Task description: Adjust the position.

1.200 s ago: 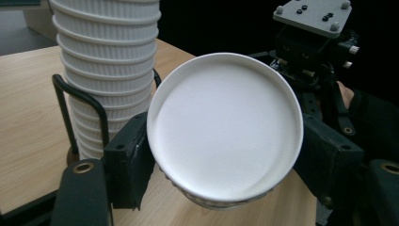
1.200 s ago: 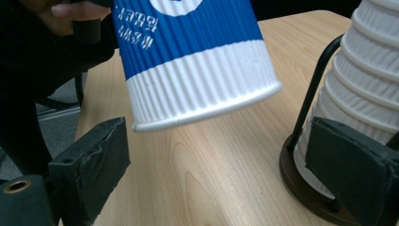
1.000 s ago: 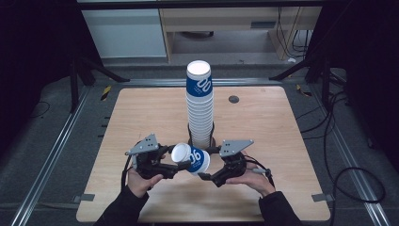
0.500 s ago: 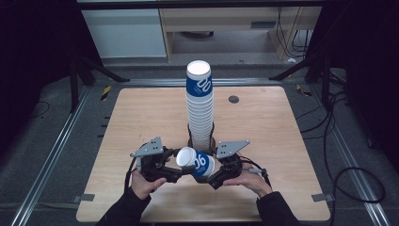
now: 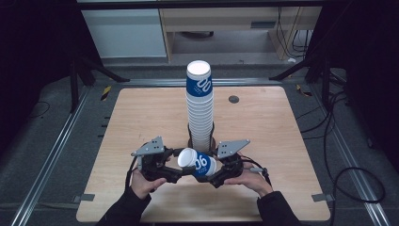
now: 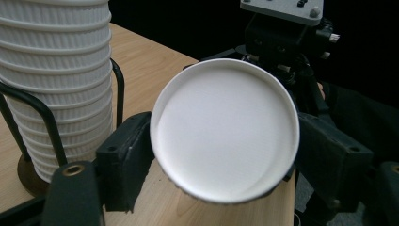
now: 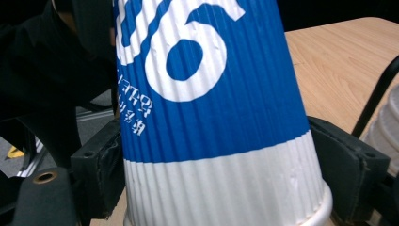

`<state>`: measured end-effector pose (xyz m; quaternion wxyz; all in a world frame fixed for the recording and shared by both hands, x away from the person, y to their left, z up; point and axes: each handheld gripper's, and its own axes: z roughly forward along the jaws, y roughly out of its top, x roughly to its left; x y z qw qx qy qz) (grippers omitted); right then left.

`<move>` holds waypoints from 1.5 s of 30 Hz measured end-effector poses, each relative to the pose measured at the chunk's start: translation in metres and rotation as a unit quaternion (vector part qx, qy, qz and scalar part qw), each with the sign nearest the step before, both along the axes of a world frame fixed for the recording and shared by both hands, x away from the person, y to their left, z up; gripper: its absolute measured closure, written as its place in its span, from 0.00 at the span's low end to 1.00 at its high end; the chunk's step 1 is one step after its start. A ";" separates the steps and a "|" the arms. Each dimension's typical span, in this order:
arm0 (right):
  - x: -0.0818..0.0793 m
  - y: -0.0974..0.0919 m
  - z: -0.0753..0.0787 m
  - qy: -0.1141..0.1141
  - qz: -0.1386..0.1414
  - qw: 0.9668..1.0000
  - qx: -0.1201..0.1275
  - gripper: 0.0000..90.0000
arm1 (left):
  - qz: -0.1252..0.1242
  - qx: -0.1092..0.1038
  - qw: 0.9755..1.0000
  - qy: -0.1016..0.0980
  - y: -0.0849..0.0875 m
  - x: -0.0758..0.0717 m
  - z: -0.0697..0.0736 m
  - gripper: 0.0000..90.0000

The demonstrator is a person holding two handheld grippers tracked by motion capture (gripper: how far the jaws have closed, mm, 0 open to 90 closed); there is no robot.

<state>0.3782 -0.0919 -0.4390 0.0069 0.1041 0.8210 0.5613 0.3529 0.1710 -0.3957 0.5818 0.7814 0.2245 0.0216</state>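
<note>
Cup (image 5: 197, 164) just before stacked cups (image 5: 200, 110)

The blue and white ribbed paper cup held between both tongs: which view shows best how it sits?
The high view: the blue and white ribbed paper cup lies sideways between the left tongs and right tongs, before the tall cup stack. The left gripper view gives its white base end; the right gripper view its printed wall, close up.

Both forearms come in from the near edge of the table (image 5: 291, 122), hands low and close together. The left gripper (image 5: 175, 175) points right with its jaws closed; the right gripper (image 5: 212, 178) points left, its jaws just closing.
</note>
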 end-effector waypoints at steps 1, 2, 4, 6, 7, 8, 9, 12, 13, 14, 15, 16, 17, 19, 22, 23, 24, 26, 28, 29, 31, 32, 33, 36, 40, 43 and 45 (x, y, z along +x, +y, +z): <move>0.000 -0.001 0.001 -0.003 -0.003 1.000 -0.003 0.17 | 0.001 -0.001 1.000 -0.001 0.002 0.000 0.001 0.23; 0.000 -0.003 0.002 -0.007 -0.007 1.000 -0.007 0.17 | 0.000 0.000 1.000 0.001 0.005 0.001 0.003 0.23; 0.001 -0.005 0.003 -0.018 -0.015 1.000 -0.017 0.17 | 0.003 0.009 1.000 0.000 0.009 0.002 0.005 0.22; 0.002 -0.009 0.005 -0.029 -0.024 0.999 -0.027 0.17 | 0.006 0.024 1.000 0.000 0.013 0.004 0.005 0.20; 0.002 -0.010 0.005 -0.032 -0.027 0.999 -0.032 0.17 | 0.003 0.035 0.999 0.003 0.014 0.006 0.004 0.20; 0.002 -0.011 0.005 -0.038 -0.031 0.998 -0.037 0.17 | 0.004 0.042 0.999 0.004 0.015 0.006 0.003 0.19; 0.003 -0.012 0.005 -0.040 -0.033 0.998 -0.040 0.17 | 0.008 0.050 0.999 0.000 0.016 0.007 0.001 0.19; 0.005 -0.013 0.004 -0.046 -0.038 0.996 -0.060 0.17 | 0.001 0.068 0.998 0.010 0.016 0.011 -0.003 0.19; 0.005 -0.013 0.004 -0.053 -0.039 0.995 -0.070 0.17 | 0.000 0.071 0.997 0.011 0.016 0.011 -0.005 0.19; 0.006 -0.012 0.004 -0.057 -0.039 0.994 -0.079 0.17 | -0.005 0.075 0.997 0.016 0.015 0.012 -0.006 0.19; 0.007 -0.011 0.004 -0.058 -0.037 0.994 -0.082 0.17 | -0.007 0.081 0.997 0.016 0.014 0.013 -0.008 0.18; 0.007 -0.011 0.003 -0.061 -0.037 0.994 -0.087 0.17 | -0.010 0.083 0.996 0.018 0.012 0.013 -0.009 0.18; 0.008 -0.010 0.003 -0.064 -0.036 0.993 -0.093 0.17 | -0.014 0.088 0.996 0.023 0.011 0.014 -0.011 0.18; 0.009 -0.007 0.002 -0.069 -0.034 0.992 -0.104 0.17 | -0.020 0.094 0.995 0.028 0.008 0.015 -0.014 0.18; 0.009 -0.002 -0.001 -0.071 -0.027 0.991 -0.115 0.17 | -0.029 0.103 0.994 0.032 0.003 0.015 -0.018 0.18; 0.009 0.000 -0.003 -0.072 -0.025 0.990 -0.121 0.17 | -0.030 0.107 0.993 0.033 0.002 0.015 -0.019 0.17; 0.008 0.002 -0.004 -0.074 -0.024 0.989 -0.129 0.17 | -0.032 0.111 0.993 0.032 0.000 0.015 -0.019 0.17; 0.007 0.006 -0.007 -0.078 -0.018 0.987 -0.142 0.17 | -0.035 0.116 0.992 0.031 -0.001 0.014 -0.020 0.17; 0.005 0.009 -0.009 -0.081 -0.012 0.985 -0.151 0.17 | -0.038 0.120 0.992 0.032 -0.003 0.013 -0.021 0.17; 0.005 0.010 -0.010 -0.084 -0.009 0.984 -0.155 0.17 | -0.039 0.123 0.991 0.032 -0.004 0.013 -0.021 0.17; 0.003 0.013 -0.011 -0.085 -0.006 0.984 -0.159 0.17 | -0.040 0.129 0.990 0.033 -0.005 0.013 -0.022 0.18; 0.003 0.014 -0.011 -0.087 -0.005 0.983 -0.162 0.17 | -0.040 0.132 0.990 0.034 -0.006 0.013 -0.023 0.17; 0.002 0.016 -0.012 -0.087 -0.003 0.983 -0.163 0.17 | -0.043 0.134 0.989 0.035 -0.007 0.013 -0.024 0.18; 0.000 0.019 -0.012 -0.090 0.004 0.982 -0.167 0.17 | -0.048 0.141 0.988 0.039 -0.009 0.013 -0.026 0.18; -0.001 0.023 -0.014 -0.094 0.013 0.981 -0.168 0.17 | -0.053 0.144 0.987 0.042 -0.011 0.014 -0.028 0.20; -0.002 0.023 -0.014 -0.094 0.015 0.981 -0.169 0.17 | -0.047 0.141 0.988 0.045 -0.009 0.015 -0.030 0.25; -0.002 0.023 -0.014 -0.094 0.015 0.981 -0.169 0.17 | -0.046 0.137 0.988 0.049 -0.008 0.016 -0.030 0.29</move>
